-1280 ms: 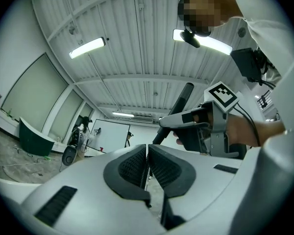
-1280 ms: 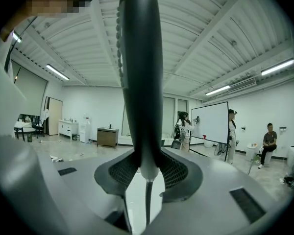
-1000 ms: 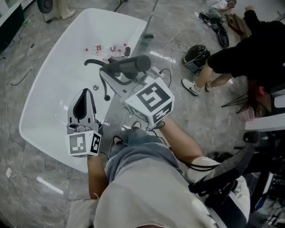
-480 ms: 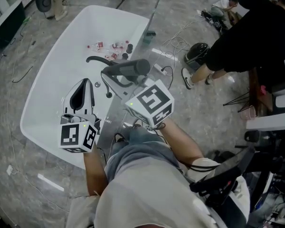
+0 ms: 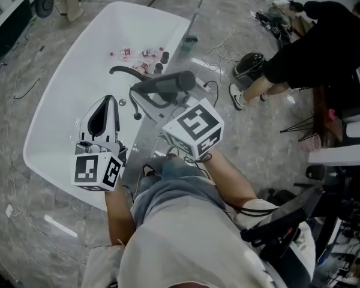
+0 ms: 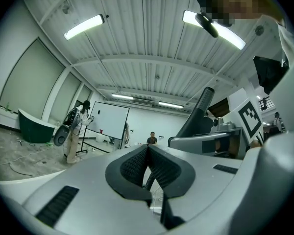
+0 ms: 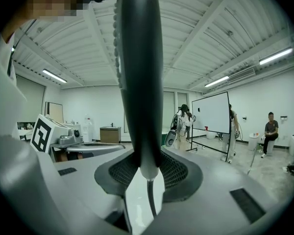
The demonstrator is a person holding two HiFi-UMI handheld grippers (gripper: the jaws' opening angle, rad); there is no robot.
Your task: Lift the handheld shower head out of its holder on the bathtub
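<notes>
A dark grey handheld shower head [image 5: 168,84] hangs above the rim of the white bathtub [image 5: 54,101], with my right gripper [image 5: 143,101] shut on its handle. In the right gripper view the shower head [image 7: 137,72] stands upright between the pads of the right gripper [image 7: 148,170], and its hose [image 7: 150,199] hangs below. My left gripper [image 5: 110,99] hovers over the tub to the left, shut and holding nothing. In the left gripper view the left gripper [image 6: 148,153] has its pads together, and the shower head [image 6: 198,114] shows to the right.
A dark curved faucet spout [image 5: 123,71] and small items [image 5: 138,54] are in the tub. A person in black [image 5: 312,47] bends over at the right, near a black bag [image 5: 249,71] and cables on the floor. A dark chair [image 5: 288,221] is at the lower right.
My right gripper has sunk a little with the shower head in it. The left gripper has hardly moved. The person in black has shifted at the right.
</notes>
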